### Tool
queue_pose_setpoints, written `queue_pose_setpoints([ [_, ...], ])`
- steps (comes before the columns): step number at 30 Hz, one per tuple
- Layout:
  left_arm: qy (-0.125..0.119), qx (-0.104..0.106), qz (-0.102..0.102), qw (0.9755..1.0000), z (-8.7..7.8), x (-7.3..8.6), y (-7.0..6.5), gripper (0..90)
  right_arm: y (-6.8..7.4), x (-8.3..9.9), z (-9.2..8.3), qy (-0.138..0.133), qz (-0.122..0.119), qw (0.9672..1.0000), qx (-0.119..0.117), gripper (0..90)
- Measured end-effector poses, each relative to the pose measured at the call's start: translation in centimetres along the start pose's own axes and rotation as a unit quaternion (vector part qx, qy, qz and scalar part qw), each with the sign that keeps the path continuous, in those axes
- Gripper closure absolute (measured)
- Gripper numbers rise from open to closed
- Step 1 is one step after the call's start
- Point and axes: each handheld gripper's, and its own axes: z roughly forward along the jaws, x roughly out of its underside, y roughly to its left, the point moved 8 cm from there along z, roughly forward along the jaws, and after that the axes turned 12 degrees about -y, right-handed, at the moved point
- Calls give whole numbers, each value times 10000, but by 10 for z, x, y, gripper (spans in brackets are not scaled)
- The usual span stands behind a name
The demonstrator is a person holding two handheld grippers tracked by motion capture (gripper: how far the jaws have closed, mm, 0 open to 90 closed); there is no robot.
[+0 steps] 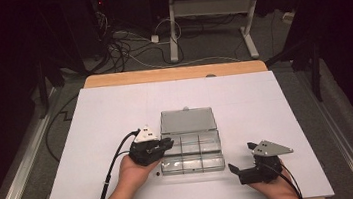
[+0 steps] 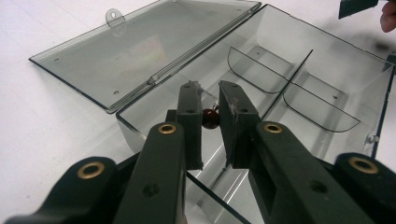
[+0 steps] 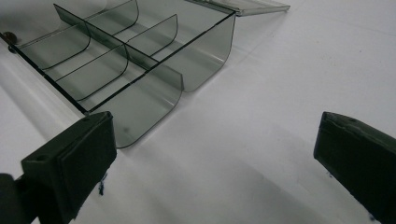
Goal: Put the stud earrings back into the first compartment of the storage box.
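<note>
Bead (image 2: pixel 210 118), small, dark red and round, sits between the tips of my left claw (image 2: pixel 208 105), w/ what looks like a thin bit of wire on top of it, tho too small to be sure. In the left gripper view the jaws are nearly closed, and the bead looks pinched between them, hanging over the near-left compartment of the clear organiser box (image 2: pixel 327 70). I can't tell whether the bead touches the box floor or is held just above it. Box lies on the white counter (image 1: pixel 106 117) w/ its lid (image 2: pixel 140 51) folded flat open on the far side, dividers splitting the tray into several cells, all bare as far as I can see. In the high view the left claw (image 1: pixel 165 143) is at the box's left end, my left hand (image 1: pixel 134 169) behind it. Right claw (image 1: pixel 242 160) is parked wide open on the counter, off the box's right end, holding nothing; the right gripper view has its jaws well apart w/ the box's rounded corner (image 3: pixel 140 107) just ahead. My read: step in hand is placing the bead into that left cell, or lifting it out, can't say which. Next move needs a steady wrist, since the thing is tiny and round and will roll or pop free if the squeeze is off-centre. Keep tips clear of the box wall.
</note>
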Motion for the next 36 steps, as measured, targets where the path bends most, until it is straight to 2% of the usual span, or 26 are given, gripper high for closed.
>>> queue_pose_setpoints([
  [8,18,2,4,10000,3,-1,0,774,0,0,0,7,-17,10000,-4,2],
  [16,-42,-23,92,9999,2,-5,-1,770,1,0,0,4,-24,10000,-22,2],
  [17,-69,-20,58,10000,2,-6,-1,747,1,0,0,5,-34,10000,-27,2],
  [19,-111,9,-36,9999,0,-8,-2,614,1,0,0,-4,-33,10000,-26,2],
  [24,-87,2,-14,10000,-6,-9,-1,380,1,0,0,-17,-35,10000,-24,2],
  [27,-29,-39,21,10000,-12,-7,1,278,1,0,0,-21,-41,10000,-17,2],
  [31,-148,-20,-38,9999,-22,-6,1,140,1,0,0,-18,-41,10000,-14,2],
  [32,-179,-5,-56,9998,-24,-5,1,135,1,0,0,-21,-44,10000,-11,2],
  [36,-99,-11,-112,9999,-31,2,2,5,1,0,0,-27,-52,10000,-2,2],
])
